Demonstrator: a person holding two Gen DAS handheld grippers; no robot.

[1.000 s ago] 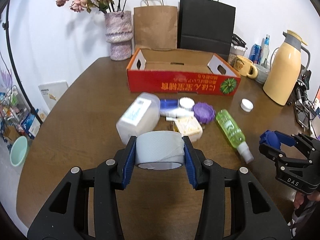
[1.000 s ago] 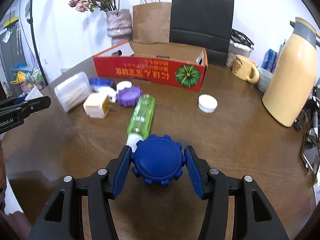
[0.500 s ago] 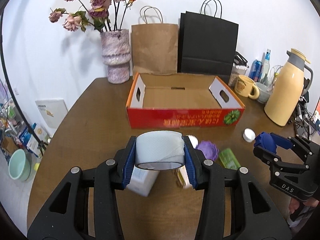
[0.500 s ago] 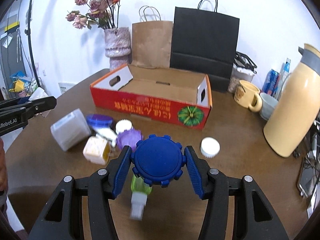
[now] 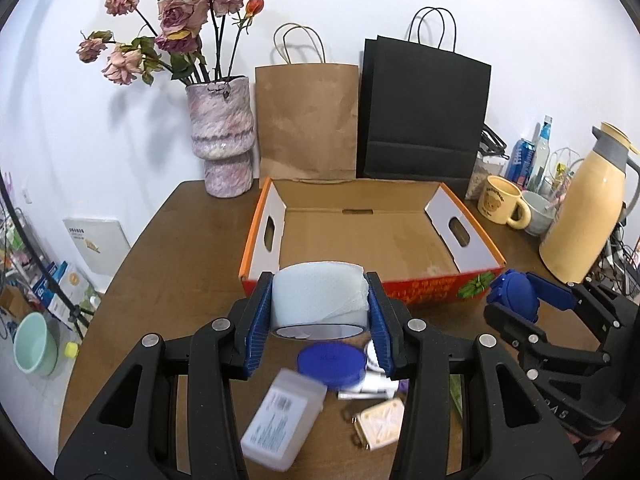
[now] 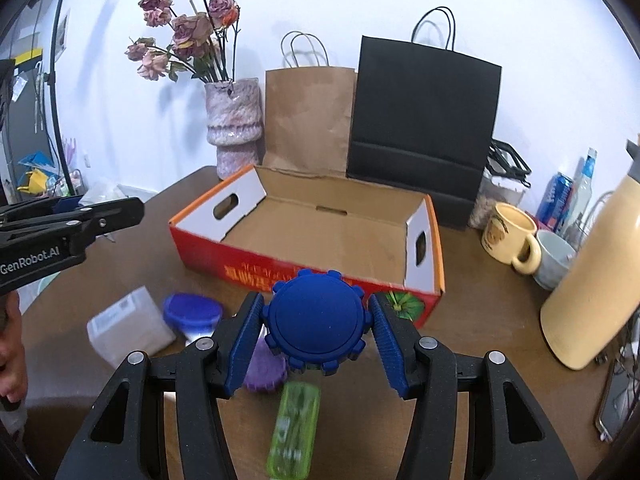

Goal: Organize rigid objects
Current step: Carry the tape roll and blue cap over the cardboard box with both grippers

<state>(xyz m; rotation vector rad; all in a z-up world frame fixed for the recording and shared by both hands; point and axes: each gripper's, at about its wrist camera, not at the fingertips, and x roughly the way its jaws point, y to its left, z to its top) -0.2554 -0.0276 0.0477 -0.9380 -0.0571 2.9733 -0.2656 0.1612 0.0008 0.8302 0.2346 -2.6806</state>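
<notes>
The left claw (image 5: pixel 319 316) grips the tape roll (image 5: pixel 319 300); the right claw (image 6: pixel 316 330) grips a blue cog-shaped lid (image 6: pixel 315 322). Both hover just short of the box (image 5: pixel 372 240), and may snag its near wall if lowered early.

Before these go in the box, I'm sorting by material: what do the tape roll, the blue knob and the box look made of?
The tape roll: pale, matte, cloth-like or paper tape; its loose edge looks torn. The blue knob: probably moulded plastic, matte, with evenly notched rim. The box: cardboard, with a brown raw inside, a printed red outside and punched hand holes.
</notes>
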